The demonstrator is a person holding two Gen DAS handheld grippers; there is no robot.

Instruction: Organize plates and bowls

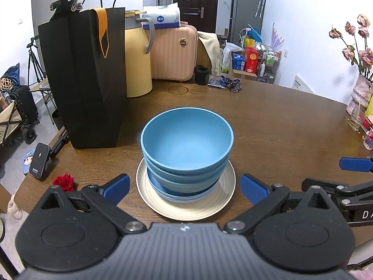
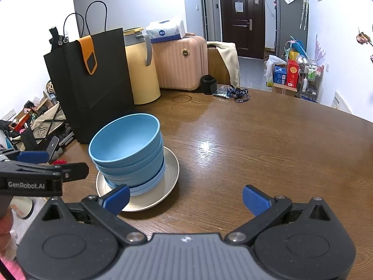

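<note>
A stack of blue bowls (image 1: 186, 149) rests on small blue plates, all on a cream plate (image 1: 184, 208) on the brown wooden table. My left gripper (image 1: 185, 187) is open just in front of the stack, one finger on each side of the cream plate, holding nothing. In the right wrist view the same bowl stack (image 2: 127, 147) and cream plate (image 2: 171, 172) sit to the left. My right gripper (image 2: 186, 198) is open over bare table to the right of the plate. Its left finger overlaps the plate's near rim in the view.
A black paper bag (image 1: 86, 81) stands left behind the stack, with a yellow bin (image 1: 137, 63) and pink suitcase (image 1: 173, 51) beyond. A red flower (image 1: 64, 182) and phone holder (image 1: 39, 161) lie at the left edge. Vase and glass (image 1: 356, 116) stand far right.
</note>
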